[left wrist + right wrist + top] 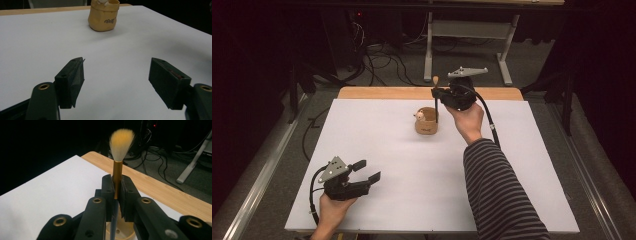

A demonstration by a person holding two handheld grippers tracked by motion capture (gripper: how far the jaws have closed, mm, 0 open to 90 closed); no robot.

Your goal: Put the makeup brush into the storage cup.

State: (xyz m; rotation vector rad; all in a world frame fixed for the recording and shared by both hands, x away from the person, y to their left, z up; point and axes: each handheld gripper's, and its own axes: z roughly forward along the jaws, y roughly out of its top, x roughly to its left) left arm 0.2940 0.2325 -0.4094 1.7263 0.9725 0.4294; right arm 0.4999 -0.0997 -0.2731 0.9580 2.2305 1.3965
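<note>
The right gripper (pixel 438 95) is holding a makeup brush (pixel 117 173) upright, its fingers (pixel 108 191) pressing narrowly together on the gold ferrule just below the bristles. In the right gripper view the pale, orange-tipped bristle tuft is standing well above the fingers, while the dark handle is running down between them toward the open mouth of a small tan pouch (pixel 427 121), which is sitting directly beneath the fingers. In the high view the handle is hanging just over the pouch's far right rim; whether its lower end is touching the pouch cannot be told. A small white thing (pixel 418 116) is poking out of the pouch on the side away from the brush. The right hand (pixel 468 121) is gripping the tool from below, with a striped sleeve (pixel 497 195) trailing back toward the near edge.

The left gripper (pixel 367 170) is resting low over the white worktop (pixel 377 130), well apart from the pouch and the brush, cradled in the left hand (pixel 332 210). Its fingers (pixel 72 81) are standing wide, with only bare worktop between them. In the left gripper view the pouch is sitting far ahead of these fingers, slightly toward the left one, with dark lettering on its side.

Beyond the right fingers, a wooden strip (pixel 412 93) is edging the worktop's far side, and cables (pixel 155 157) are lying on the floor past it.
</note>
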